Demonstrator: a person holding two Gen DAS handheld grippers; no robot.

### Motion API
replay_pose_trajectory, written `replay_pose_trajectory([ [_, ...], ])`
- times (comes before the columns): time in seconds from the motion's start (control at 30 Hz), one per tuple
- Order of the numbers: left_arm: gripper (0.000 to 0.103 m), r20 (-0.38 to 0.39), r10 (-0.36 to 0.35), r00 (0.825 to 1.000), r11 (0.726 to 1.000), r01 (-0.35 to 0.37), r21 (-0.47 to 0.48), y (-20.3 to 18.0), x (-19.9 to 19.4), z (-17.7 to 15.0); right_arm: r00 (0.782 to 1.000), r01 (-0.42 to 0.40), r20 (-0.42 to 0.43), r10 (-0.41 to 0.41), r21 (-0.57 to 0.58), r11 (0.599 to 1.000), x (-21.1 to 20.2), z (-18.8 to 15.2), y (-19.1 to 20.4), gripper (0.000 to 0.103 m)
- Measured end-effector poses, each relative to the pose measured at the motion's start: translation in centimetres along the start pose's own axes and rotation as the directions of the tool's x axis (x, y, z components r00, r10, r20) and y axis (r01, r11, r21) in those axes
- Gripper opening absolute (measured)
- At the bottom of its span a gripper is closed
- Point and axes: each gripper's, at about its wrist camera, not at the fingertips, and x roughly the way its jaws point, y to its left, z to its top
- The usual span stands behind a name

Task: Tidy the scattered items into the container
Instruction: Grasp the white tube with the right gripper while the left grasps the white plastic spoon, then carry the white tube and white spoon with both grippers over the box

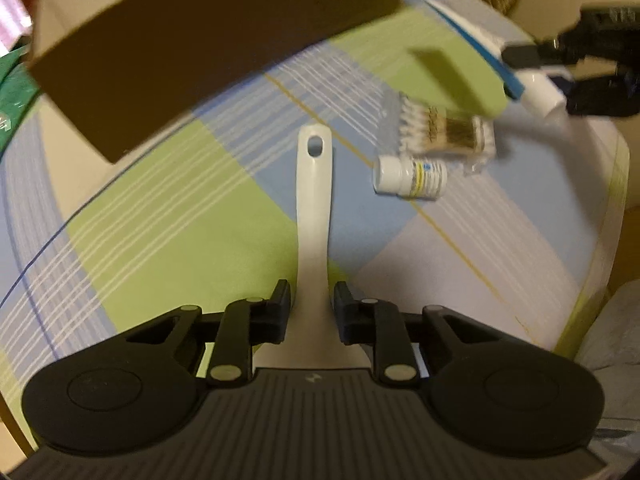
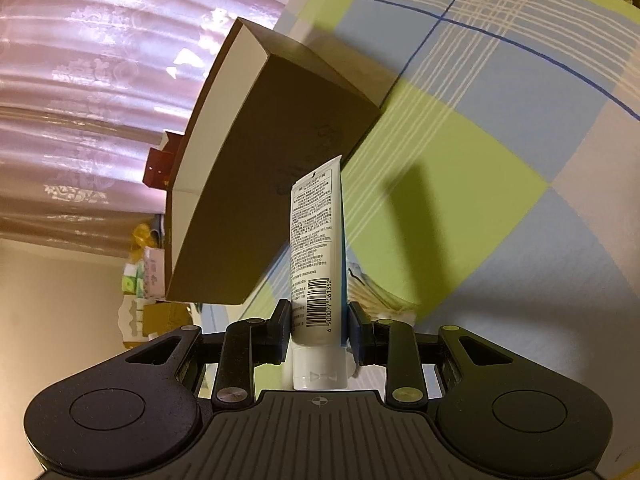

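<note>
My left gripper is shut on the broad end of a white plastic spatula, whose handle with a hanging hole points away over the checked cloth. The brown cardboard box stands open-topped at the far left, just beyond the handle tip. A small white pill bottle lies on its side beside a clear pack of cotton swabs. My right gripper is shut on a white tube, cap towards the camera, held in the air near the box. The left wrist view shows that gripper and tube at upper right.
The checked green, blue and white cloth covers a bed-like surface whose edge drops off at the right. Behind the box hang pink curtains, with a red box and stacked small packages on the floor.
</note>
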Motion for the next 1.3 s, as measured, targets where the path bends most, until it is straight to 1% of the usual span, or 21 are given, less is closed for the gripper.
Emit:
replay_pose_trajectory([
  [0.13,0.017,0.084,0.028,0.996,0.999,-0.024,-0.047,0.9,-2.4,-0.3,1.0,-0.006,-0.004,0.006,0.0,1.0,-0.1,0.5,-0.4,0.032],
  [0.23,0.017,0.148,0.066,0.987,0.996,-0.055,-0.074,1.2,-4.1,-0.8,1.0,-0.006,-0.009,0.006,-0.007,1.0,-0.2,0.7,-0.7,0.032],
  [0.43,0.017,0.222,0.096,0.97,0.99,-0.069,-0.127,1.5,-5.6,-1.2,1.0,-0.011,-0.026,0.01,-0.029,1.0,-0.2,1.0,-0.7,0.032],
  [0.5,0.016,0.244,0.1,0.965,0.989,-0.068,-0.133,1.6,-5.9,-1.1,1.0,-0.013,-0.028,0.011,-0.038,0.999,-0.1,1.0,-0.6,0.032],
  [0.53,0.015,0.254,0.102,0.962,0.989,-0.069,-0.135,1.5,-5.9,-0.6,0.999,-0.014,-0.03,0.013,-0.041,0.999,-0.1,1.0,-0.5,0.032],
  [0.7,0.014,0.3,0.1,0.949,0.99,-0.064,-0.127,1.3,-7.0,0.1,0.999,-0.017,-0.028,0.016,-0.051,0.999,-0.3,1.1,-0.4,0.032],
  [0.83,0.014,0.325,0.089,0.942,0.992,-0.055,-0.114,1.2,-7.7,0.7,1.0,-0.021,-0.019,0.02,-0.059,0.998,-0.5,1.1,-0.2,0.032],
  [1.07,0.014,0.363,0.084,0.928,0.995,-0.06,-0.076,1.1,-8.5,2.4,0.999,-0.033,0.005,0.033,-0.081,0.996,-1.2,1.8,0.6,0.032],
  [1.3,0.014,0.412,0.04,0.91,0.996,-0.005,-0.084,1.8,-9.8,3.9,0.998,-0.051,0.025,0.054,-0.106,0.993,-1.7,2.6,1.7,0.032],
])
